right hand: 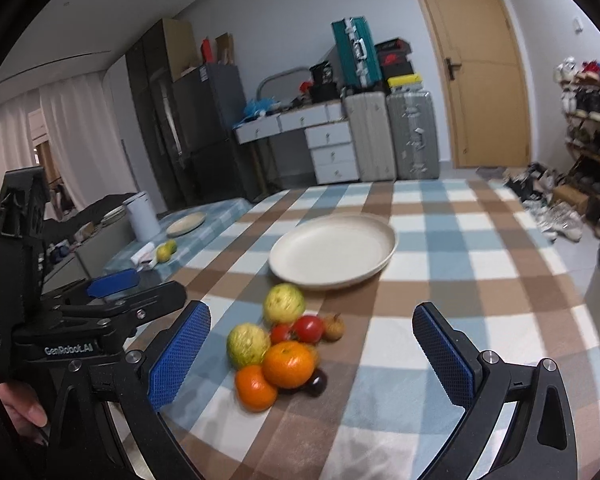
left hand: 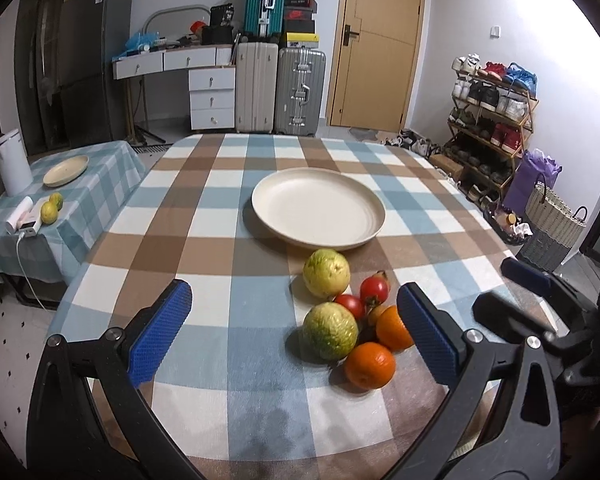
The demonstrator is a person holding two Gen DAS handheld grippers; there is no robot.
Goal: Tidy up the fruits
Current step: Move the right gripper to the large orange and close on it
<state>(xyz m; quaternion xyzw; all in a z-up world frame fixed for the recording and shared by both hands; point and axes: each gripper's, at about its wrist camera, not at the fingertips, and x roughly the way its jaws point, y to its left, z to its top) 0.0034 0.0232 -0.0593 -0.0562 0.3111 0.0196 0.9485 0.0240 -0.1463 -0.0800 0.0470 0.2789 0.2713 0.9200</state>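
Observation:
A pile of fruit lies on the checked tablecloth: two green-yellow guavas (left hand: 326, 273) (left hand: 330, 331), two oranges (left hand: 370, 365) (left hand: 393, 328), red tomatoes (left hand: 374, 289) and a dark plum (right hand: 315, 382). Beyond it sits an empty cream plate (left hand: 318, 207) (right hand: 333, 251). My left gripper (left hand: 294, 334) is open, low over the table, with the pile between its blue pads, nearer the right one. My right gripper (right hand: 312, 356) is open too, hovering just short of the same pile. In the right wrist view the left gripper's body (right hand: 100, 312) shows at the left, held by a hand (right hand: 22, 408).
A side table (left hand: 100, 168) to the left carries a second plate (left hand: 66, 170), a white kettle (left hand: 13, 168), two green-yellow citrus fruits (left hand: 52, 207) and a small white device. Suitcases, a drawer desk, a door and a shoe rack (left hand: 496, 128) line the room beyond the table's far edge.

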